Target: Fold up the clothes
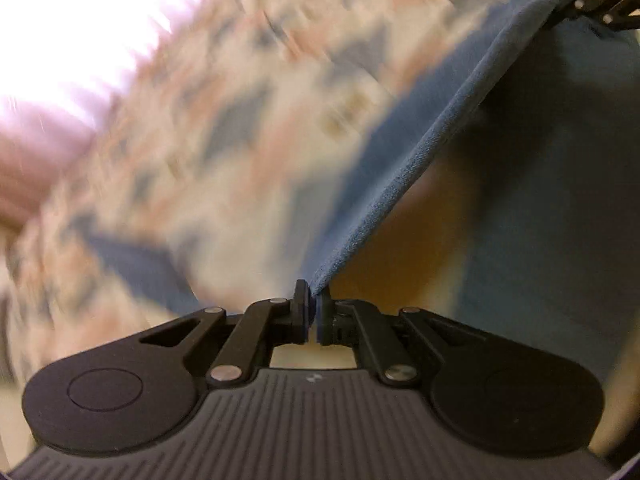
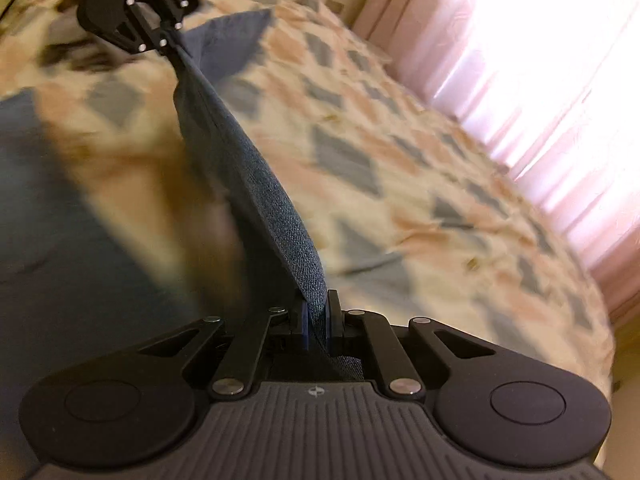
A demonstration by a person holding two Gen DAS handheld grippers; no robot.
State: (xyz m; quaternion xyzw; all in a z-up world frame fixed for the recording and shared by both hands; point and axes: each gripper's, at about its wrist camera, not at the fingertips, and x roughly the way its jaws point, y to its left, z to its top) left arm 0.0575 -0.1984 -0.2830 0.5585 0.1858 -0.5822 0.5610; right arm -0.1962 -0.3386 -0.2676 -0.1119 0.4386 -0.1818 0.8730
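While the wide bed covered by a cream quilt printed with grey-blue and peach diamonds [image 2: 400,152] is filling most of both wrist views, its pattern is appearing smeared by blur, most heavily in the left wrist view. Along the right side of the right wrist view, a pale pink pleated curtain [image 2: 540,80] is hanging beside the bed and glowing with strong backlight. Above the quilt, a blue-grey woven cloth garment [image 2: 256,184] is hanging in the air, with one hem stretching taut in a straight line between the two tools, while the rest of its fabric is draping down toward the bed and, at the lower left of the right wrist view, lying across the quilt. At the near end of that hem in the right wrist view, the right gripper [image 2: 317,316], a black two-finger tool with linkage arms, is holding the fabric clamped, its fingers [image 2: 334,316] standing narrow with the cloth pressed between them. At the far end of the hem, the left gripper [image 2: 162,40] is appearing small at the upper left of the same view, pinching the other corner. In the left wrist view, the left gripper [image 1: 314,312] is showing its fingers [image 1: 301,312] almost together, gripping a thin corner of the garment [image 1: 420,148], and the right gripper [image 1: 568,4] is sitting at the top right, where the hem is ending.
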